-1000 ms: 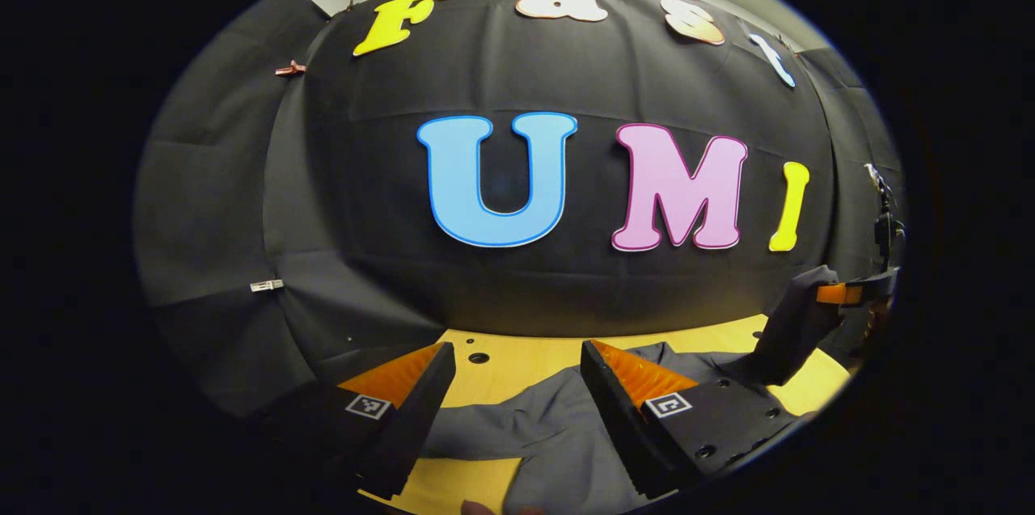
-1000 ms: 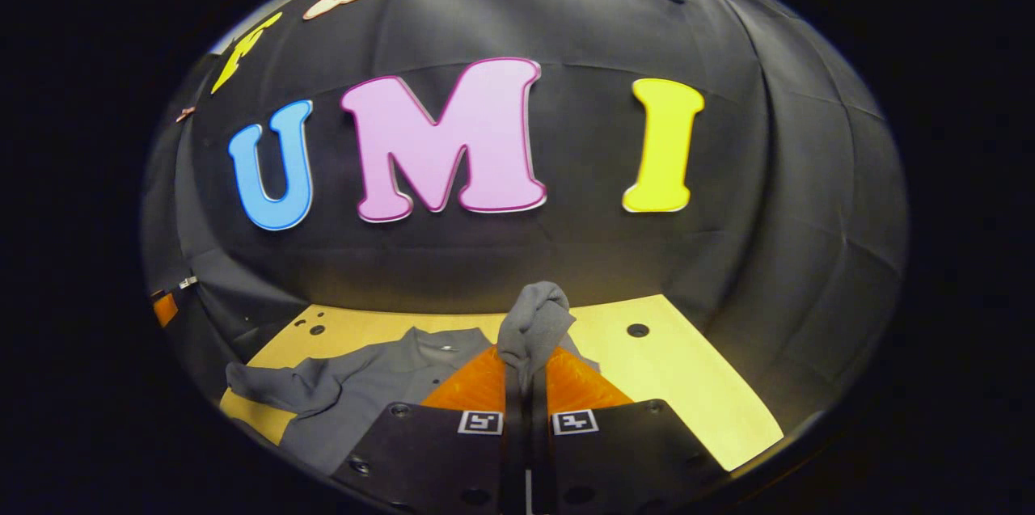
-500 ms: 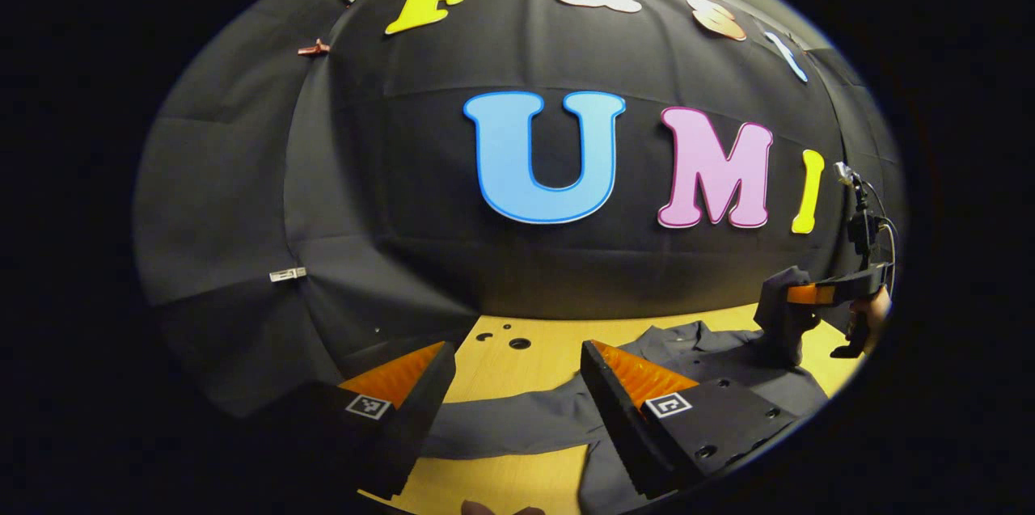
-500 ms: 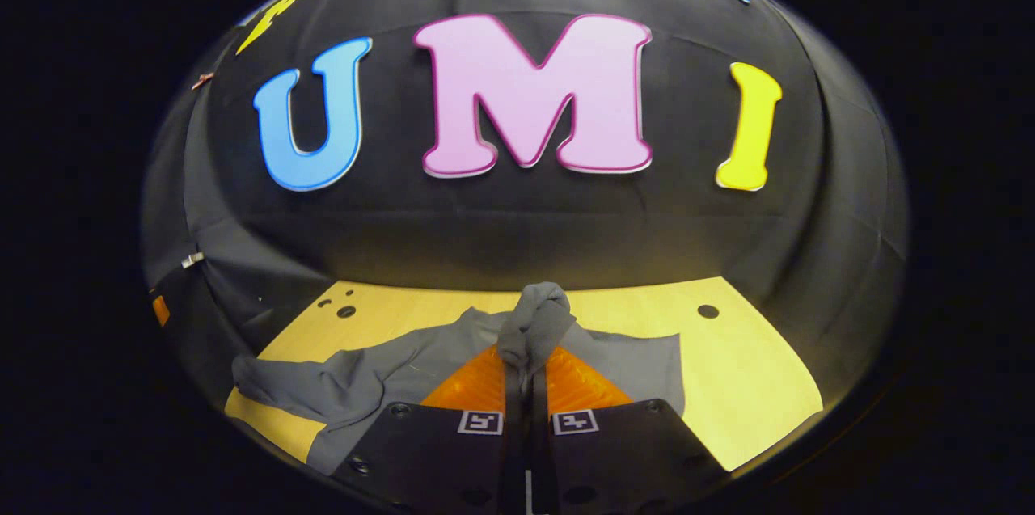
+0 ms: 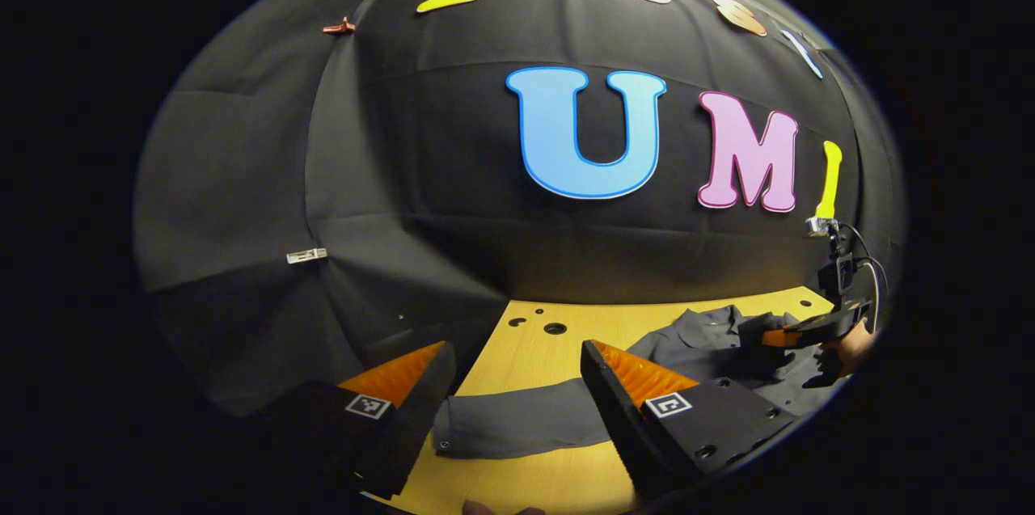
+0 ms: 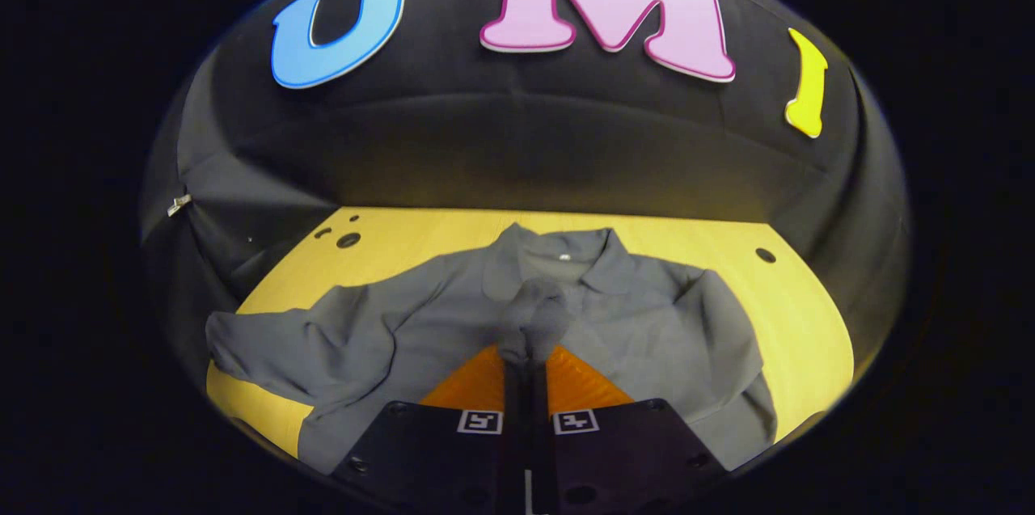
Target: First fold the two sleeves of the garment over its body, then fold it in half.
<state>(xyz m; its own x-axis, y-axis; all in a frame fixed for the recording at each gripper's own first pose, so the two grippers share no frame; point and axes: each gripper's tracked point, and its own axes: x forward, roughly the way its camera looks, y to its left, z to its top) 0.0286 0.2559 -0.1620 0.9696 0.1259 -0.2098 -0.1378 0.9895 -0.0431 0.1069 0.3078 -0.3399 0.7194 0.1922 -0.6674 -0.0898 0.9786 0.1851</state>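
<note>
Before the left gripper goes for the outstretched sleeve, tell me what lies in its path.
Nothing visible does. The left gripper is open, and the flat sleeve lies on the table just past its fingertips. The right gripper holds the other sleeve over the shirt's body.

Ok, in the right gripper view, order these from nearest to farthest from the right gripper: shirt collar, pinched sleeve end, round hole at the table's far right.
1. Pinched sleeve end, held in the right gripper.
2. Shirt collar, straight ahead.
3. Round hole, far right on the table.

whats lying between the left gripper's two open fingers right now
In the left gripper view, the garment's outstretched sleeve lies flat on the table between the left gripper's open fingers.
</note>
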